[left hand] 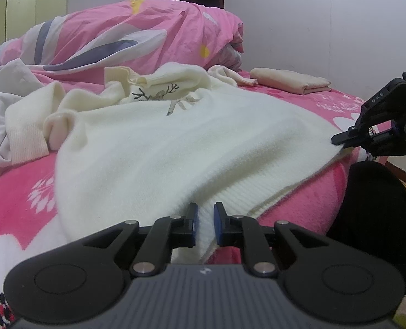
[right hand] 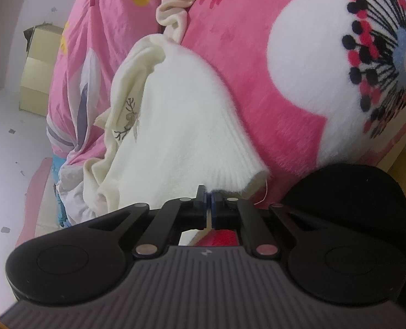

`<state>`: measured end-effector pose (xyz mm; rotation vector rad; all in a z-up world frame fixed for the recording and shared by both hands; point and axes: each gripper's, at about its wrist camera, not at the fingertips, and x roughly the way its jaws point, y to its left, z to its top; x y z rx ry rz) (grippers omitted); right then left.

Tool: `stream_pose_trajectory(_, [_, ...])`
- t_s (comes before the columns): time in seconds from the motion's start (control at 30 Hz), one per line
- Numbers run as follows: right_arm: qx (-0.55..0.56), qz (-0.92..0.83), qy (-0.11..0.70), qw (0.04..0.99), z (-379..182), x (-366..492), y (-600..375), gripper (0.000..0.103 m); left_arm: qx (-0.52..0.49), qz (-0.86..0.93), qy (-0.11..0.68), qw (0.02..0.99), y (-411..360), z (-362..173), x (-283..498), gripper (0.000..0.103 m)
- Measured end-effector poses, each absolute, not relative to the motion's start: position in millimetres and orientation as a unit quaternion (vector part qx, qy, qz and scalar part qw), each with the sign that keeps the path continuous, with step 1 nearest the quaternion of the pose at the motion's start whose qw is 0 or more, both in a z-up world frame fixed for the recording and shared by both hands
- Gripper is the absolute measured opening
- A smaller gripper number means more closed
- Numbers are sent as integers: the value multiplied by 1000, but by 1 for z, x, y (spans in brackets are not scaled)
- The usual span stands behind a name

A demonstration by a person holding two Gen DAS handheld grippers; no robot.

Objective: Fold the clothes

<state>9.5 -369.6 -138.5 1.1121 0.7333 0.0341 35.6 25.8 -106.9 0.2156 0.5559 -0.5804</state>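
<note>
Ribbed hem of the cream sweater (left hand: 159, 148) sits nearest, running between the blue pads of the left hand-held gripper (left hand: 204, 226), whose jaws stand a little apart with the knit filling the gap, so it looks pinched on the hem. Off to the right, the right hand-held gripper (right hand: 208, 207) is closed on the hem's other corner, its pads almost meeting over the thin edge.

With both corners held, my judgement is that the step is to spread or carry the hem. To do it well, keep the two grips level and the hem taut between them, and move them together so the body does not twist or bunch.

This sweater lies on the pink bed blanket (left hand: 16, 200), body fairly flat near the bed's edge. Its far end is rumpled: a sleeve with a ribbed cuff (left hand: 27, 137) is crumpled at the left, and the reindeer print (left hand: 155, 93) is creased near the collar. Farther right lies a folded beige garment (left hand: 290, 81); behind is a heaped pink duvet (left hand: 137, 35).
</note>
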Motion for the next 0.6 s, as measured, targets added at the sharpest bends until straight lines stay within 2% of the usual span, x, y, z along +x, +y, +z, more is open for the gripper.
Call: stream_pose_trajectory(0.6, [483, 12, 347, 804, -142, 20, -372, 1, 121, -317, 251, 907, 5, -92, 30, 18])
